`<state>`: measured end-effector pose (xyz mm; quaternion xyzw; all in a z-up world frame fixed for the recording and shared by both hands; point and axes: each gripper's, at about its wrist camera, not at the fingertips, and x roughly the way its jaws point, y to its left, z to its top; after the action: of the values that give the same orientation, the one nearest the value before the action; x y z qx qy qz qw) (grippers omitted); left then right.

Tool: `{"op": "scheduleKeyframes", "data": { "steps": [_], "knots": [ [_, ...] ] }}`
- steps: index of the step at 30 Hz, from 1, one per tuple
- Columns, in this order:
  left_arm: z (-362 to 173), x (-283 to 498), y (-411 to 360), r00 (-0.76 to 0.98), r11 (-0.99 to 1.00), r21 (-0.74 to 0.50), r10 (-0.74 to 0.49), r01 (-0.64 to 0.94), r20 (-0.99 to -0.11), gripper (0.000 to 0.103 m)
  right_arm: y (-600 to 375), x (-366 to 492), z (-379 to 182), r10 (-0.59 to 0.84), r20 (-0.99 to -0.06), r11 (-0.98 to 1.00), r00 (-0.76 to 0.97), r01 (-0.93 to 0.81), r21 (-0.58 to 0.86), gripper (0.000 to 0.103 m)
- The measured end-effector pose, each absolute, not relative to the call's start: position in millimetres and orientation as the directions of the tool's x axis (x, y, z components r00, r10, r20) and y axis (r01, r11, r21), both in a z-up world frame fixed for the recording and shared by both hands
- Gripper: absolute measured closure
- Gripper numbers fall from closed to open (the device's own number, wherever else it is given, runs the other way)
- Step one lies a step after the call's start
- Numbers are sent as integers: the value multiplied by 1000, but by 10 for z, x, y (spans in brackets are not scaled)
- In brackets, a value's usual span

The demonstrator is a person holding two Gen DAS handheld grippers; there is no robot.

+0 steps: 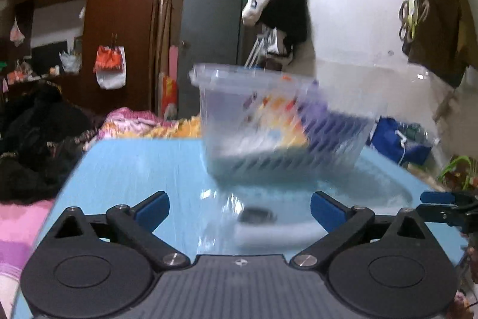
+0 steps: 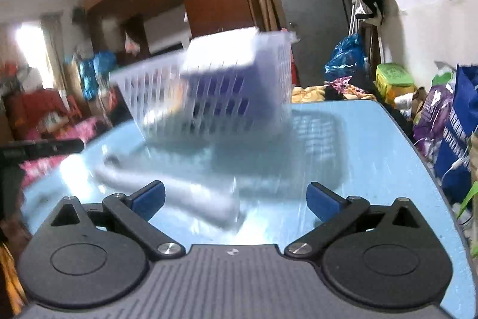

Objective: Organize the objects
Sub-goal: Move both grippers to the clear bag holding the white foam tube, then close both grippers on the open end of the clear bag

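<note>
A white slotted plastic basket (image 1: 283, 121) stands on the light blue table (image 1: 134, 169), blurred by motion. It holds a blue-and-white box (image 2: 221, 62) and colourful items I cannot make out. A white elongated object with a dark end (image 1: 263, 226) lies on the table in front of the basket; it also shows in the right wrist view (image 2: 179, 193). My left gripper (image 1: 240, 210) is open and empty, just short of that object. My right gripper (image 2: 236, 199) is open and empty, above the same object. The right gripper's fingers show at the right edge of the left wrist view (image 1: 445, 205).
The table's edges drop off to a bed with pink bedding (image 1: 131, 121) and dark clothes (image 1: 35, 139) on the left. Bags (image 2: 448, 121) crowd the table's right side. A wooden wardrobe (image 1: 119, 20) and a grey door (image 1: 209, 20) stand behind.
</note>
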<state>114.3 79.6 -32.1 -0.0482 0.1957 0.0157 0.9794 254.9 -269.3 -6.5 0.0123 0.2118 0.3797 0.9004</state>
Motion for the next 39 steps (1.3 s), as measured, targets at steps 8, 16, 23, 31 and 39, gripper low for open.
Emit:
{"op": "scheduleKeyframes", "data": {
  "steps": [8, 16, 23, 31, 39],
  "knots": [
    [-450, 1193, 821, 879, 997, -78, -48, 13, -474, 11, -2521, 2590, -40, 691, -434, 678, 578, -727, 112, 10],
    [-499, 1326, 663, 808, 996, 25, -51, 81, -586, 12, -2547, 2448, -172, 679, -456, 672, 576, -738, 68, 17],
    [-474, 1398, 611, 791, 993, 39, -62, 109, -609, 11, -2532, 2428, -164, 670, -459, 673, 584, -739, 42, 21],
    [-478, 1384, 544, 804, 993, 43, -66, 113, -591, 21, -2523, 2391, -166, 672, -436, 672, 599, -741, 18, 43],
    [-487, 1256, 549, 838, 992, 28, -88, 122, -538, 77, -2593, 2416, -154, 673, -424, 676, 606, -737, 20, 68]
  ]
}}
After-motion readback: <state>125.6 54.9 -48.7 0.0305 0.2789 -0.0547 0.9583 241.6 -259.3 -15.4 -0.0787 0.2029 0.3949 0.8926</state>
